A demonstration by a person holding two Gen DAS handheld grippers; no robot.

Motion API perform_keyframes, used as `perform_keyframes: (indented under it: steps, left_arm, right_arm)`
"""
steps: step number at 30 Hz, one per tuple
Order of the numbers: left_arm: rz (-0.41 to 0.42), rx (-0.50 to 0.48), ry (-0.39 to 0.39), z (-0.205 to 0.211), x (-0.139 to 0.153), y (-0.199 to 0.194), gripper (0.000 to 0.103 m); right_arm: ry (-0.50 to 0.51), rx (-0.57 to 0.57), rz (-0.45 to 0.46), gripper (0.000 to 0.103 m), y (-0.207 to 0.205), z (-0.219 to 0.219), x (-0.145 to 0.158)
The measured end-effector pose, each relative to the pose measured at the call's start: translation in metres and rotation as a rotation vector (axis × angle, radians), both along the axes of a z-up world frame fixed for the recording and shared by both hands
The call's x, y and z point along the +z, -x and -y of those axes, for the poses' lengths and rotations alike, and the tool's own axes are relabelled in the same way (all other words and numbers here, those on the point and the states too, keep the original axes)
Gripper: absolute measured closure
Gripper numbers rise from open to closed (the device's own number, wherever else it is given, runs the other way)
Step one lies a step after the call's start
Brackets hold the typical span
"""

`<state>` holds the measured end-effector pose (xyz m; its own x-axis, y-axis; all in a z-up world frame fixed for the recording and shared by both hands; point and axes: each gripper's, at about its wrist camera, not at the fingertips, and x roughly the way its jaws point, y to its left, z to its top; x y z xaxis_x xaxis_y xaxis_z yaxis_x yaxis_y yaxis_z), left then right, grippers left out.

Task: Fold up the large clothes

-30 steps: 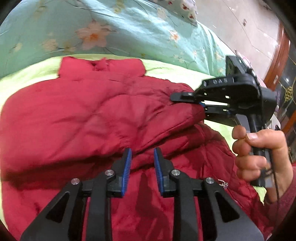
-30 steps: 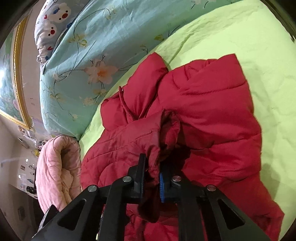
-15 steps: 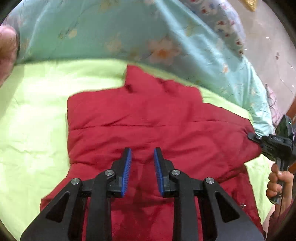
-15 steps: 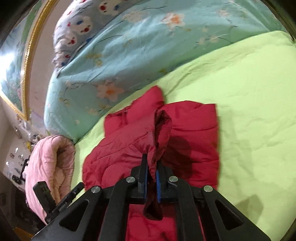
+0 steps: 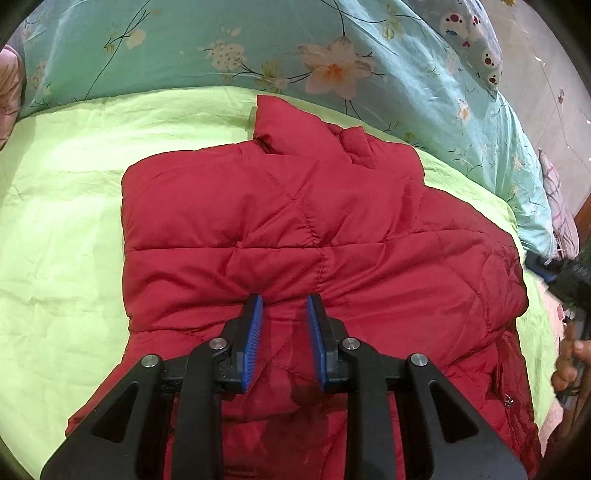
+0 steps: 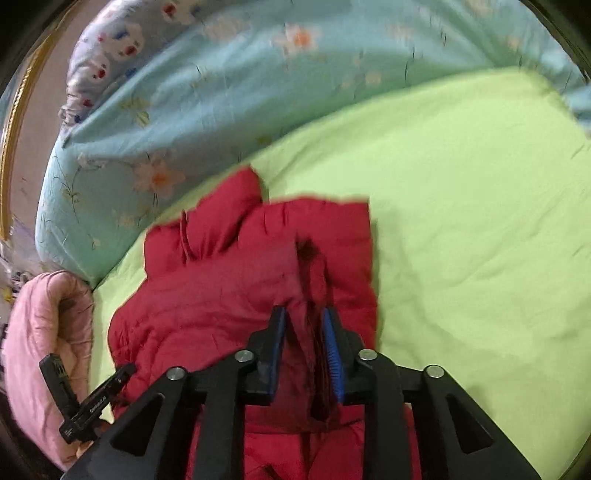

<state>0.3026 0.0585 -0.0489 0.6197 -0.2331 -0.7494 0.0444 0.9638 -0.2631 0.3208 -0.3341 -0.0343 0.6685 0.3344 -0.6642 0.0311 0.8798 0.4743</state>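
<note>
Red jacket (image 5: 314, 229) half-folded on the green bed sheet (image 5: 62, 221).
Left hand-held gripper (image 5: 284, 325) spread and empty at lower centre; right hand-held gripper (image 6: 304, 347) just opening, sleeve fold between.

A lime-green bedsheet (image 5: 66, 229) covers the bed and shows light creases; in the right wrist view it fills most of the right side (image 6: 480, 221). Beyond it lies a teal quilt with a floral print (image 5: 229, 48), bunched along the sheet's far edge (image 6: 229, 96). On top of the quilt rests a pale pillow with small cartoon figures (image 5: 476, 33), seen at the upper left in the right wrist view (image 6: 110, 51). A pink quilted blanket (image 6: 48, 350) is heaped beside the bed at the left. A gilt picture frame (image 6: 11, 122) curves along the wall, and bare floor (image 5: 554, 92) shows past the pillow.
</note>
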Motion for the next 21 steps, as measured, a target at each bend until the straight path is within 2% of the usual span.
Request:
perform_keyframes:
  steps: [2,3,6,10,12,13,16,21]
  left_arm:
    - [0.000,-0.004,0.000,0.001,-0.001,-0.002,0.081]
    - [0.001,-0.005,-0.005,0.002,-0.001,-0.002,0.081]
    - [-0.001,-0.011,-0.014,0.007,0.001,-0.003,0.081]
    - [-0.006,-0.031,-0.026,0.008,0.001,-0.004,0.077]
    - [-0.008,-0.051,-0.024,0.007,-0.001,-0.004,0.077]
    - [-0.011,-0.061,-0.023,0.007,-0.002,-0.004,0.077]
    - [-0.022,-0.066,-0.005,0.003,-0.009,-0.006,0.077]
    - [-0.021,-0.056,-0.007,0.004,-0.017,-0.008,0.077]
  right_arm:
    - [0.029,0.001,0.077,0.076,0.009,-0.006,0.021]
    - [0.044,0.018,0.105,0.071,0.012,-0.014,0.029]
    - [0.098,0.109,0.123,0.067,0.009,-0.050,0.034]
    - [0.202,0.239,0.083,0.065,-0.009,-0.102,0.014]
    - [0.313,0.251,0.031,0.063,-0.020,-0.117,-0.007]
    - [0.334,0.242,0.019,0.064,-0.022,-0.117,-0.013]
    - [0.315,0.214,-0.032,0.067,-0.029,-0.102,-0.038]
    - [0.285,0.230,-0.021,0.066,-0.033,-0.095,-0.059]
